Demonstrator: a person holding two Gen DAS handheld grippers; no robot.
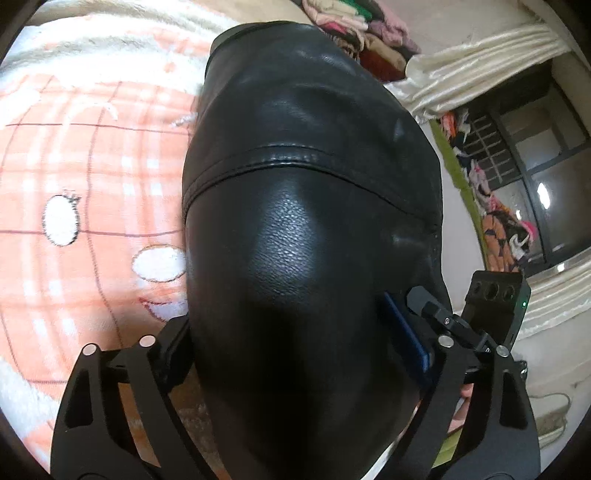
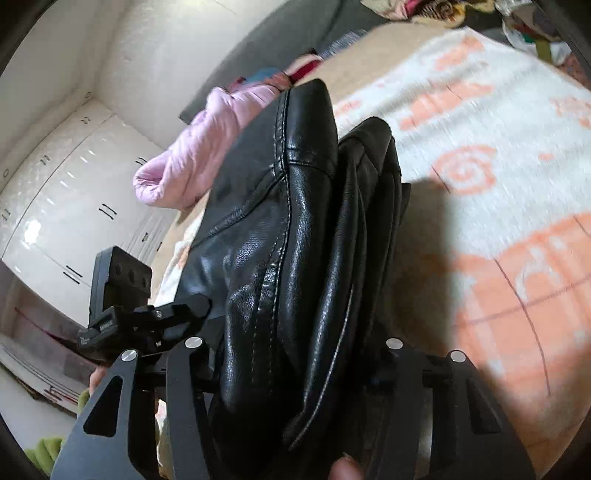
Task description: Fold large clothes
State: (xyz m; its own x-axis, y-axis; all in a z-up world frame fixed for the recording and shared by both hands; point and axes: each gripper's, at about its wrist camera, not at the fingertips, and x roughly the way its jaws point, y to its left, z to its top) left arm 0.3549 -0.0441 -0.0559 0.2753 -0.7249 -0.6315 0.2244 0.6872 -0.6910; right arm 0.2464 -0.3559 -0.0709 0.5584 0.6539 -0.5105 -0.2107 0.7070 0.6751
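Evidently the black leather jacket (image 1: 310,229) runs lengthwise away between both tongs over the bed (image 1: 92,177): left tongs (image 1: 306,332) wide around it, right tongs (image 2: 295,354) half-closed, pinching its folds.

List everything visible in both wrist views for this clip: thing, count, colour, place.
Black leather jacket: one, black, bunched between both grippers' jaws.
Fleece blanket: one, peach and white plaid, under the jacket.
Pink padded garment: one, pink, behind the jacket.
Clothes pile: several, mixed colours, far edge.
Curtain: one, cream, by the window.
Wardrobe: one, white, at the left of the right wrist view.
Left gripper: black, closed on jacket.
Right gripper: black, closed on jacket.
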